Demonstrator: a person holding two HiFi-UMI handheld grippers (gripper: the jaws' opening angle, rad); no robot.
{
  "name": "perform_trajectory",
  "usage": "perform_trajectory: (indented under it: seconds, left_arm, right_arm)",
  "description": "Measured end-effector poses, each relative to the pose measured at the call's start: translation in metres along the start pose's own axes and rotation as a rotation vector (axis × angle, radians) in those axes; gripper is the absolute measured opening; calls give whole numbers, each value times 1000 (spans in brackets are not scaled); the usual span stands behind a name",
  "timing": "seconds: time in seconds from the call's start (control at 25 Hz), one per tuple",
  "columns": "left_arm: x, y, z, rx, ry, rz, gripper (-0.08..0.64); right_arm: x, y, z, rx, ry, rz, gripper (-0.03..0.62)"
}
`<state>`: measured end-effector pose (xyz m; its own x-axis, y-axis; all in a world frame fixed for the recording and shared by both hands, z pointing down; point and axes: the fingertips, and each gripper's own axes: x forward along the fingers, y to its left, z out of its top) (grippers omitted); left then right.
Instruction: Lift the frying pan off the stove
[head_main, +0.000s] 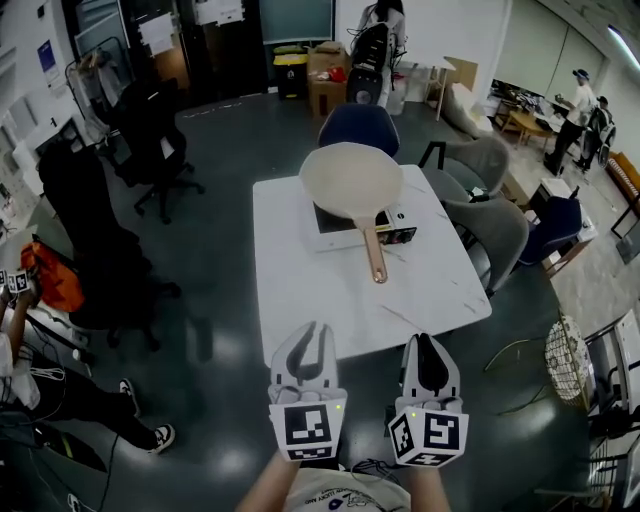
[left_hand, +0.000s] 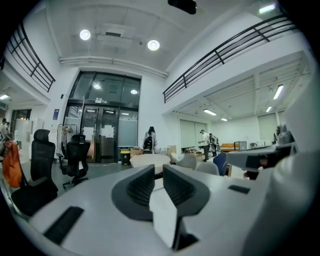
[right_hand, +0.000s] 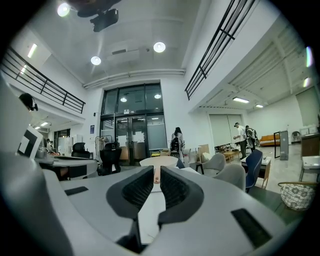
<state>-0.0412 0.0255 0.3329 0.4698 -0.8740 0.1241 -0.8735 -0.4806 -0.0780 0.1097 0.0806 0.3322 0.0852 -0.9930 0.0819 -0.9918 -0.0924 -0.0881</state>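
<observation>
A cream frying pan (head_main: 350, 180) sits on a flat white stove (head_main: 336, 231) at the far side of a white table (head_main: 300, 285). Its copper-coloured handle (head_main: 374, 255) points back toward me. Both grippers hover short of the table's near edge, level and aimed at the pan. The left gripper (head_main: 311, 338) is shut with nothing in it, and the right gripper (head_main: 428, 346) beside it is shut and empty too. In the left gripper view the pan (left_hand: 148, 160) shows small beyond the gripper (left_hand: 158, 174). In the right gripper view the pan (right_hand: 159, 161) lies straight past the gripper (right_hand: 156, 176).
A blue chair (head_main: 358, 128) stands behind the table, and grey chairs (head_main: 497, 228) are on its right. Black office chairs (head_main: 90, 250) are on the left. A wire basket (head_main: 565, 360) rests on the floor to the right. People stand far off at the back right.
</observation>
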Motion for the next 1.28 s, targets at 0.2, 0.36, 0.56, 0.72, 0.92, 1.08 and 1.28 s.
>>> perform_trajectory:
  seconds: [0.2, 0.36, 0.56, 0.72, 0.92, 1.08, 1.28]
  left_arm:
    - [44, 13, -1, -13, 10, -12, 60]
    - [75, 18, 0, -9, 17, -32, 60]
    - [95, 24, -5, -25, 33, -45, 60]
    - [106, 24, -14, -41, 59, -54, 60]
    - [121, 29, -21, -42, 76, -34, 60]
    - [134, 35, -21, -39, 84, -8, 60]
    - [155, 39, -26, -67, 119, 22, 60]
  right_arm:
    - [46, 0, 1, -8, 14, 3, 51]
    - [78, -4, 0, 5, 29, -9, 51]
    - [98, -6, -3, 7, 51, -23, 51]
    - [108, -13, -15, 75, 95, -25, 51]
    - [128, -19, -22, 92, 120, -11, 51]
    - [149, -20, -26, 118, 136, 33, 51]
    - [174, -18, -31, 148, 175, 118, 51]
